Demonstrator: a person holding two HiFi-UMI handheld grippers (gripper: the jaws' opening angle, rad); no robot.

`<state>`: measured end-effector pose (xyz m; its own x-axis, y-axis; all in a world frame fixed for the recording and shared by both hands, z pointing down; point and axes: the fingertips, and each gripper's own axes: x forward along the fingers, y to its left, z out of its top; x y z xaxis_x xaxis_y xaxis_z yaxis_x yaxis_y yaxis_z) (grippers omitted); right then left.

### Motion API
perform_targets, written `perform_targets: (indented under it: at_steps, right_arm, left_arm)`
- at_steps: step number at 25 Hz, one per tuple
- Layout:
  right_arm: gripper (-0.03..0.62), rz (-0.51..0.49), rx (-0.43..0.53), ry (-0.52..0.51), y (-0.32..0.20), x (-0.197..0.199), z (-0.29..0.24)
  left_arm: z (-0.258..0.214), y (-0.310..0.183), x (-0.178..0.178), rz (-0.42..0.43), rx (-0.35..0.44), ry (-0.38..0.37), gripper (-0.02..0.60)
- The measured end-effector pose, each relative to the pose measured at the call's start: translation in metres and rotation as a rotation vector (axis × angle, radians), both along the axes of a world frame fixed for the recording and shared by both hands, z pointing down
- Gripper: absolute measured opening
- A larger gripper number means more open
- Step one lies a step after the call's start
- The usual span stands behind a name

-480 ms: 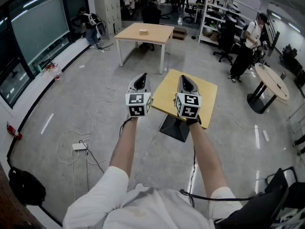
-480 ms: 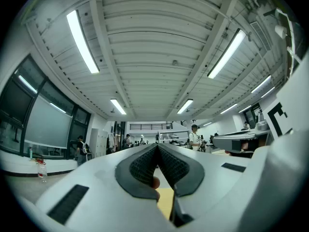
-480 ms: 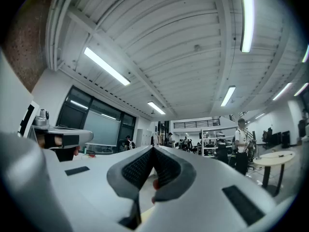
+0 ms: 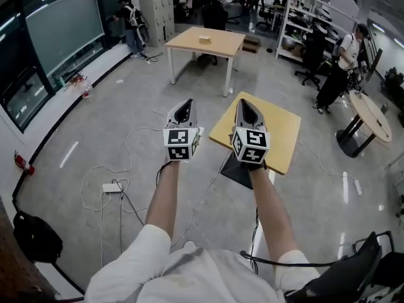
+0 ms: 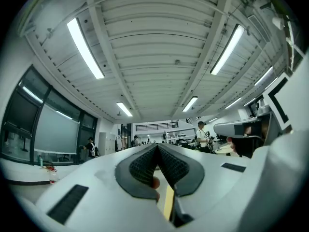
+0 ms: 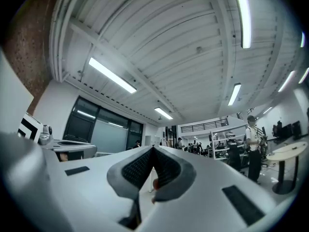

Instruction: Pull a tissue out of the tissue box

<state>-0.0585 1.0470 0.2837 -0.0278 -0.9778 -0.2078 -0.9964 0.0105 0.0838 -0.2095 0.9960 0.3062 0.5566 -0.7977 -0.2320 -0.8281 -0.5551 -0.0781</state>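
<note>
Small wooden table (image 4: 281, 131) on glossy grey floor (image 4: 95, 125) (beneath the closed right gripper (image 4: 245, 105)).

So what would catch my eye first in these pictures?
Two grey grippers with black-and-white marker cubes, the left gripper and the right gripper, held out side by side at centre, both shut and empty. Below the right one stands a small yellow table; farther back a larger wooden table carries a small box.
</note>
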Motion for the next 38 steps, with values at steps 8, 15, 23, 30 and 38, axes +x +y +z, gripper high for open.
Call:
perform_targets:
  at_steps: [8,15,23,30,38]
  right_arm:
    - [-0.006,-0.114,0.018,0.035,-0.047,-0.091,0.003]
    - [-0.006,-0.175,-0.043,0.079,-0.103,-0.164,0.053]
    - [-0.006,-0.185,-0.101,0.1,-0.183,-0.147,0.095]
    - [-0.006,-0.23,-0.085,0.099,-0.316,-0.116,0.09]
    - [-0.006,-0.291,-0.114,0.004,-0.423,-0.07,0.088]
  left_arm:
    - [0.005,-0.032,-0.108,-0.105,0.008,-0.017,-0.011]
    - [0.041,-0.076,-0.198,-0.196,-0.033,0.003,-0.011]
    - [0.089,-0.147,-0.222,-0.247,-0.099,-0.007,-0.011]
    - [0.077,-0.275,-0.16,-0.228,-0.099,0.007,-0.011]
    - [0.073,-0.373,-0.097,-0.211,-0.129,0.037,-0.011]
